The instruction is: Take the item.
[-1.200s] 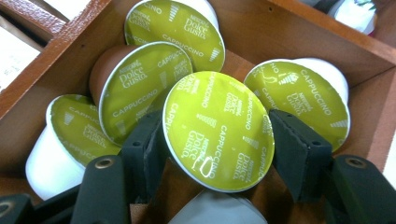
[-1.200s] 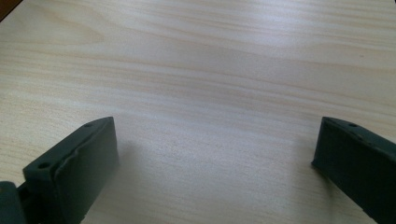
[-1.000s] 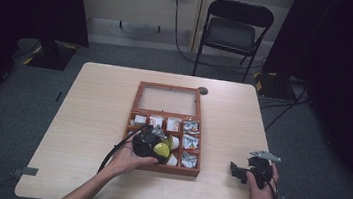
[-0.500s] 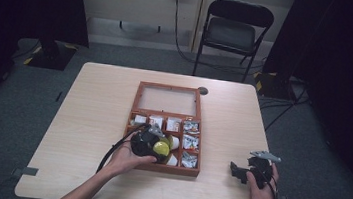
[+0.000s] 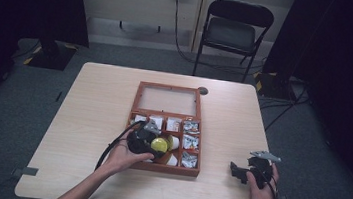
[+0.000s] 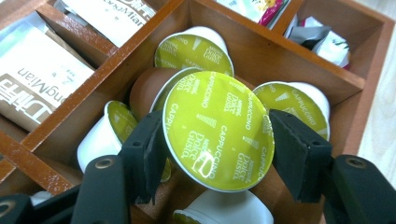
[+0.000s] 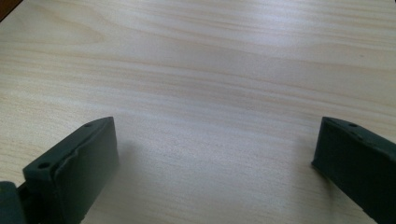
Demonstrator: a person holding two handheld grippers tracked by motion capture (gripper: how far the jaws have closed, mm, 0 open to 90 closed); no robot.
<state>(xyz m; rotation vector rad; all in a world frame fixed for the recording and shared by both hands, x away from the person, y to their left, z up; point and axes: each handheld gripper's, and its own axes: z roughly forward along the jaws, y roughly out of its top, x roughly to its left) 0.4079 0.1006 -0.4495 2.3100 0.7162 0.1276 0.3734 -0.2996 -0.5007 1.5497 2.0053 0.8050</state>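
My left gripper [image 5: 149, 139] [image 6: 217, 142] is shut on a coffee capsule [image 6: 218, 128] [image 5: 159, 145] with a yellow-green foil lid, a pad pressing each side of its rim. It hangs tilted just above a front compartment of the wooden box [image 5: 137, 96], where several like capsules [image 6: 194, 51] lie, white and brown bodied. My right gripper [image 5: 237, 171] [image 7: 215, 154] is open low over bare table [image 7: 210, 70] at the front right, with nothing between its fingers.
Other compartments hold tea and coffee sachets [image 6: 32, 84] [image 5: 189, 142]; the box's far half is a glass-fronted lid [image 5: 168, 100]. A small dark disc [image 5: 202, 90] lies behind the box. A folding chair [image 5: 232, 33] stands beyond the table.
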